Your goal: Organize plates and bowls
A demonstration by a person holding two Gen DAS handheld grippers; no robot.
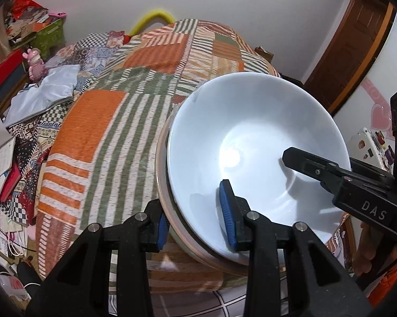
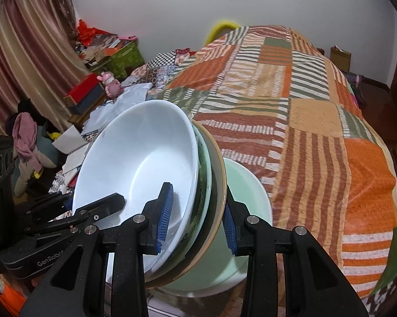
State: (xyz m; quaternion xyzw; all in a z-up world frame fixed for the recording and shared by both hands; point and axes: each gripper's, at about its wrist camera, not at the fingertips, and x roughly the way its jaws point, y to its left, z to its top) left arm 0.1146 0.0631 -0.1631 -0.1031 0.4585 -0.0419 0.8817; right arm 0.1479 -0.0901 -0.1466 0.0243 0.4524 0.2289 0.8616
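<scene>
Both claws pinch the rim of one nested stack of crockery, held tilted above the patchwork bedspread (image 1: pixel 113 121). Left gripper (image 1: pixel 197 218) has one blue pad inside the white bowl (image 1: pixel 251 142) and the other pad outside the stack's rims, its jaws pressed in on the rims between them. Right gripper (image 2: pixel 195 220) does the same on the opposite side of the white bowl: one pad inside it, the other behind the tan-edged plate (image 2: pixel 219 163), clamped on the layered rims.

The stack has the white bowl on top, a greenish dish rim just under it, then the tan-edged plate, and a pale green bowl (image 2: pixel 240 182) beneath, which sits behind the plate in the right wrist view. Whether the pale green bowl is gripped or only carried along by nesting I cannot tell.

I judge the load to be heavy for rim grips: stiff glazed ware, smooth and slippery, and breakable if it drops or knocks. The pieces are only nested, so tilting could let the white bowl slide out across the plate. The safest hold is as now, on opposite sides of the rims with each pad biting across all layers, keeping the stack near level and setting it down gently on the bedspread or another flat spot.
</scene>
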